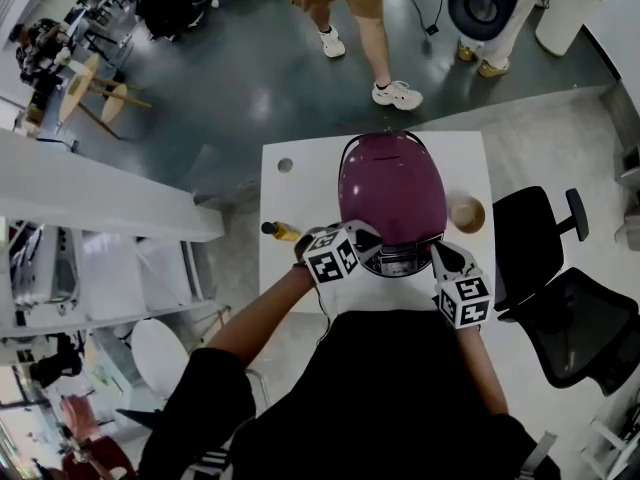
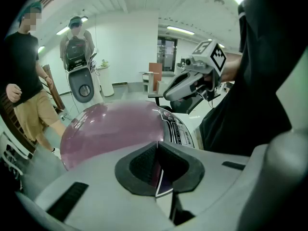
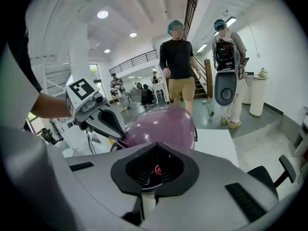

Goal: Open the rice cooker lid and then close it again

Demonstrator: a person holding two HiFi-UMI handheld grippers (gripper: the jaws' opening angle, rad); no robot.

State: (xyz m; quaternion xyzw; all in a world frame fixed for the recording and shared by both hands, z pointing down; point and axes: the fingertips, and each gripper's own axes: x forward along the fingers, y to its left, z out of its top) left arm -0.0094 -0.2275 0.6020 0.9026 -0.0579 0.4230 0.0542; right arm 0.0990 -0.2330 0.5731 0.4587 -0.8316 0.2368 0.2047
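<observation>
A rounded rice cooker (image 1: 392,193) with a glossy plum dome lid, closed, sits on a square white table (image 1: 300,198). Its silvery control panel (image 1: 400,260) faces the person. The left gripper (image 1: 368,240), grey plastic with black ribbed pads, points at the cooker's front left, jaws pressed together on nothing. The right gripper (image 1: 441,255) is near the front right, jaws likewise together and empty. A tan round bowl (image 1: 466,213) stands beside the cooker.
</observation>
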